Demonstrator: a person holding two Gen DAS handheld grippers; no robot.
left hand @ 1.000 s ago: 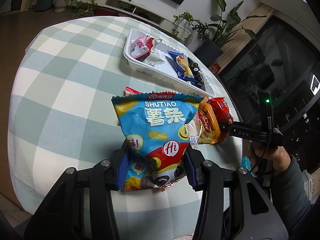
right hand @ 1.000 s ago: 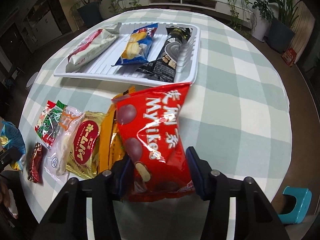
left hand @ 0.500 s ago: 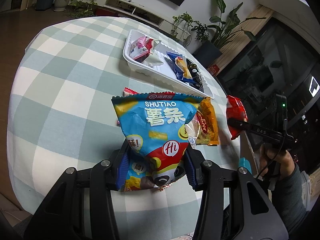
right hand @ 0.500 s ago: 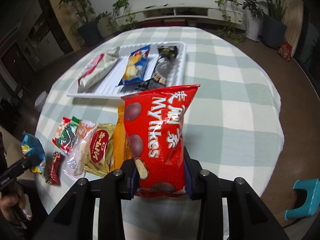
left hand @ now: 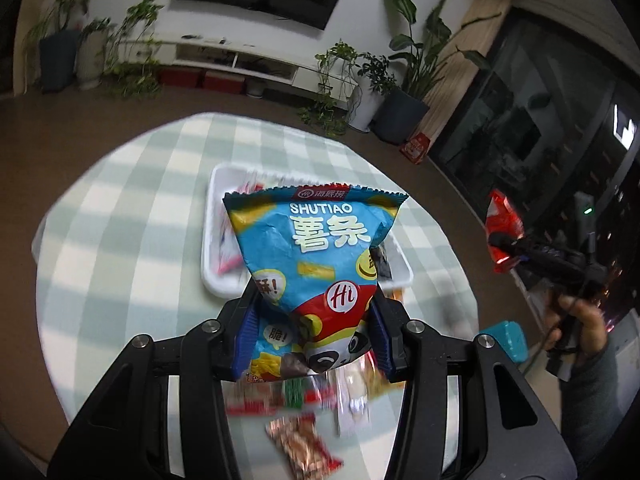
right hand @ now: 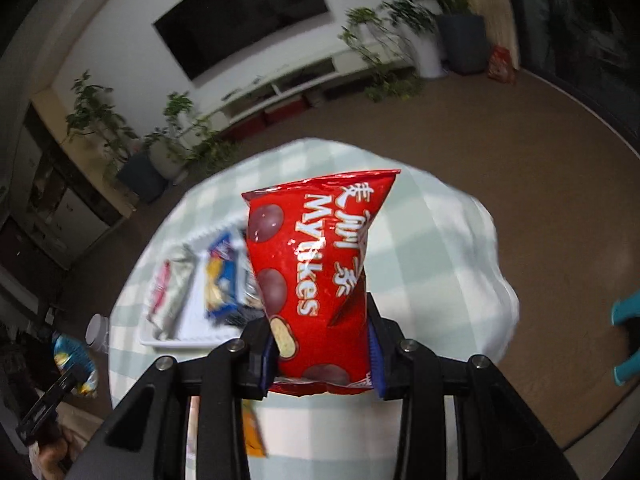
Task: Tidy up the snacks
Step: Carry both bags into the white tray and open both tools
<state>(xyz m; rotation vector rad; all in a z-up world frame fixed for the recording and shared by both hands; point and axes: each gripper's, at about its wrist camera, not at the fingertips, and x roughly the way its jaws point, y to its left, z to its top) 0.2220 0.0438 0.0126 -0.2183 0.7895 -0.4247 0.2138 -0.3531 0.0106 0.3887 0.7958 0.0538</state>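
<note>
Aloft, our left tool (left hand: 312, 344) clamps the blue chip bag (left hand: 316, 256) by its lower edge. Our right tool (right hand: 322, 356) pinches the red Mylikes bag (right hand: 316, 276), with the white tray (right hand: 192, 320) ahead-left below.

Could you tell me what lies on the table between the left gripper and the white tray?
In the left wrist view, a blurred cluster of loose snack packets lies on the tablecloth below the left gripper, short of the tray. The held blue bag hides part of that stretch.

Glossy wrappers, matt cloth

Red bag (right hand: 316, 276) — shiny crinkled foil; blue bag (left hand: 316, 256) creased plastic; checked tablecloth (left hand: 132, 216) — soft matt fabric.
</note>
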